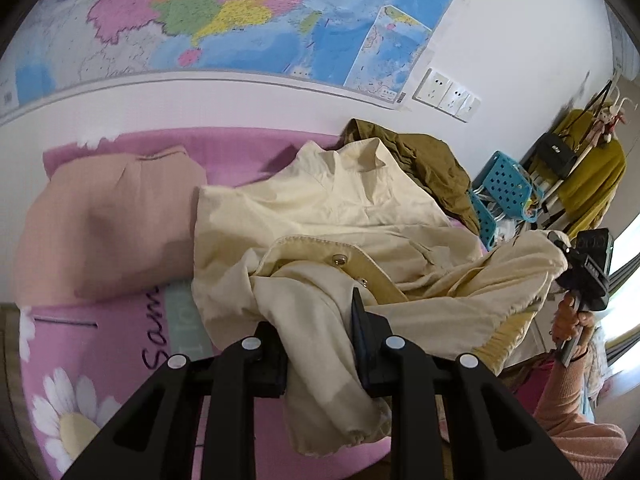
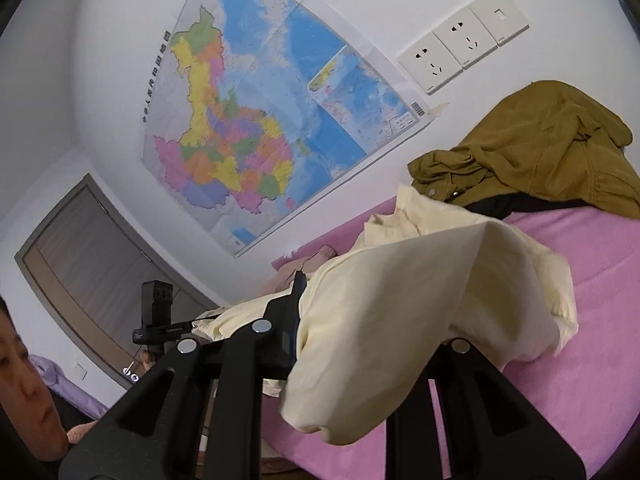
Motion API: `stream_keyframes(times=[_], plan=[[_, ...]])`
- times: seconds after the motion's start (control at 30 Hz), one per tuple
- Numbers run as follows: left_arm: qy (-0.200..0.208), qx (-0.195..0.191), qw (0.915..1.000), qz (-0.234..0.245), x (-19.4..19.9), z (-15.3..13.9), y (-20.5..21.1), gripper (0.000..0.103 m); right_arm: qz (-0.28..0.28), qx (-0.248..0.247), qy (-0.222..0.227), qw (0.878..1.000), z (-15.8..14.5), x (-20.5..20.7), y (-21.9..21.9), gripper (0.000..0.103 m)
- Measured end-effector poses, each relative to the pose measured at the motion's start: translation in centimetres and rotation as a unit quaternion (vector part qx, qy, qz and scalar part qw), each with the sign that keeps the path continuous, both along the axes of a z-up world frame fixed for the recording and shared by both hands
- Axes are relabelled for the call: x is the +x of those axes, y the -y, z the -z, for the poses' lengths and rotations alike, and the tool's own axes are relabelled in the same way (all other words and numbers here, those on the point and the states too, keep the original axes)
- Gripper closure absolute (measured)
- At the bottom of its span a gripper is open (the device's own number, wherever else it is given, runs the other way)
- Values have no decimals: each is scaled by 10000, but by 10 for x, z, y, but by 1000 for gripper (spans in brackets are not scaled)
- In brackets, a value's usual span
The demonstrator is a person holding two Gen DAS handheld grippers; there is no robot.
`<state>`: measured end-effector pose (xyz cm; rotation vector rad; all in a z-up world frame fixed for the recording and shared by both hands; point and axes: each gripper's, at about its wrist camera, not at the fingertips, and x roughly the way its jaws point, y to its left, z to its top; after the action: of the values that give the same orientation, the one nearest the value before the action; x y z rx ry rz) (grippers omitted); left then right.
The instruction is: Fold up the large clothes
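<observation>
A cream jacket (image 1: 340,216) with snap buttons lies crumpled on the pink bed cover (image 1: 112,344). My left gripper (image 1: 320,344) is shut on a sleeve end of the jacket, and the cuff hangs down between its fingers. In the left wrist view my right gripper (image 1: 560,260) holds the other part of the jacket at the right, lifted off the bed. In the right wrist view my right gripper (image 2: 344,320) is shut on cream jacket (image 2: 400,300) fabric, which drapes over and hides the right finger. The left gripper's body (image 2: 158,320) shows at the left there.
A folded peach garment (image 1: 104,224) lies at the left on the bed. An olive jacket (image 2: 532,148) is heaped by the wall. A wall map (image 2: 256,120), sockets (image 2: 460,44), a blue perforated crate (image 1: 504,188) and a clothes rack (image 1: 580,164) stand nearby. A person's sleeve (image 1: 572,412) is at the right.
</observation>
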<state>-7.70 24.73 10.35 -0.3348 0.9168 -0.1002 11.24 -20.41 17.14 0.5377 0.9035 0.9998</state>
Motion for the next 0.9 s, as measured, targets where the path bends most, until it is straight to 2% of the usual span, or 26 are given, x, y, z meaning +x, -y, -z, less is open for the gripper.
stream_keyframes(times=[0.53, 0.9], plan=[[-370, 284, 9988, -166, 72, -5, -20, 79, 174, -236, -231, 9993, 8, 72, -39, 86], [-508, 346, 9978, -232, 109, 2, -32, 79, 321, -382, -431, 9978, 23, 102, -49, 86]])
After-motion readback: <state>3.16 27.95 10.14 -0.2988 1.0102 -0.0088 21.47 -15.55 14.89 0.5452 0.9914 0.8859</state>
